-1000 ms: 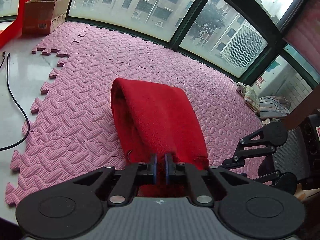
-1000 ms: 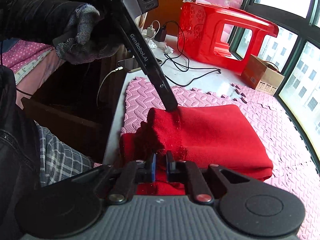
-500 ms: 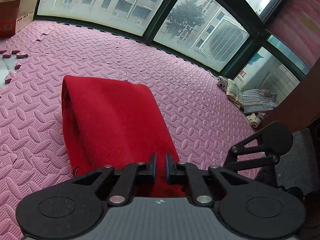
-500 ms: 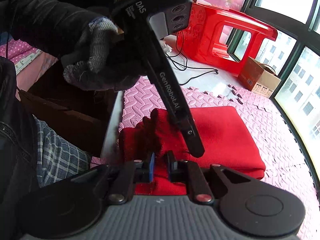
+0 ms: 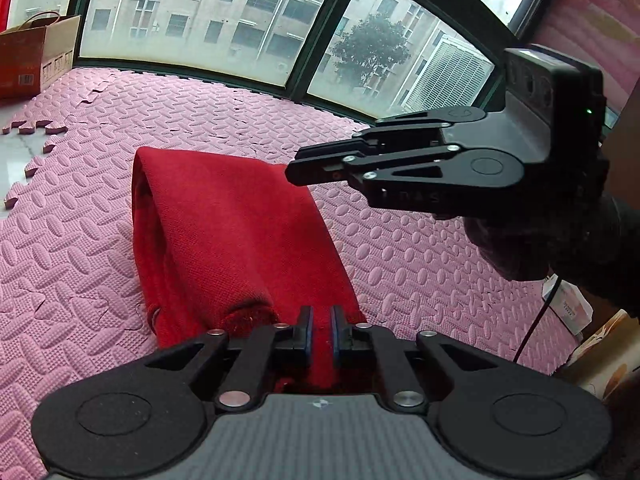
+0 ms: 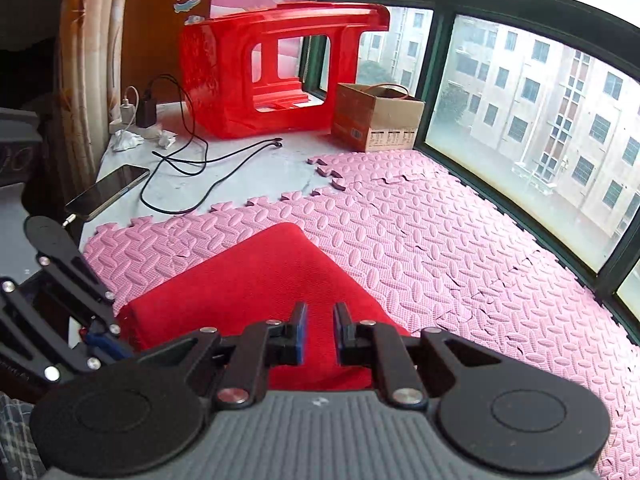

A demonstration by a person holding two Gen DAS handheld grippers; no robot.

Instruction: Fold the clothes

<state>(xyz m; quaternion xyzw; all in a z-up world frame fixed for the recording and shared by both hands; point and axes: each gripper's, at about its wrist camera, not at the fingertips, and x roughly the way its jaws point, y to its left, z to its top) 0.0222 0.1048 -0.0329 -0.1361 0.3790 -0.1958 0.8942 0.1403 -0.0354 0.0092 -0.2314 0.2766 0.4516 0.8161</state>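
Garment count: one red garment [image 5: 236,240], folded, laid on the pink foam mat [image 5: 420,248].
Left gripper [image 5: 321,334]: clenched on the garment's near edge.
Right gripper [image 6: 319,330]: clenched, nothing grasped, above the garment.
Right view only: one red stool [image 6: 276,68], one phone [image 6: 108,192].

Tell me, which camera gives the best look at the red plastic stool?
The right wrist view. There the red plastic stool lies tipped on its side on the pale ledge, beside a brown cardboard box, with its whole body and cut-out openings visible. The left wrist view shows at most a sliver of red at its upper left edge, too little to identify.
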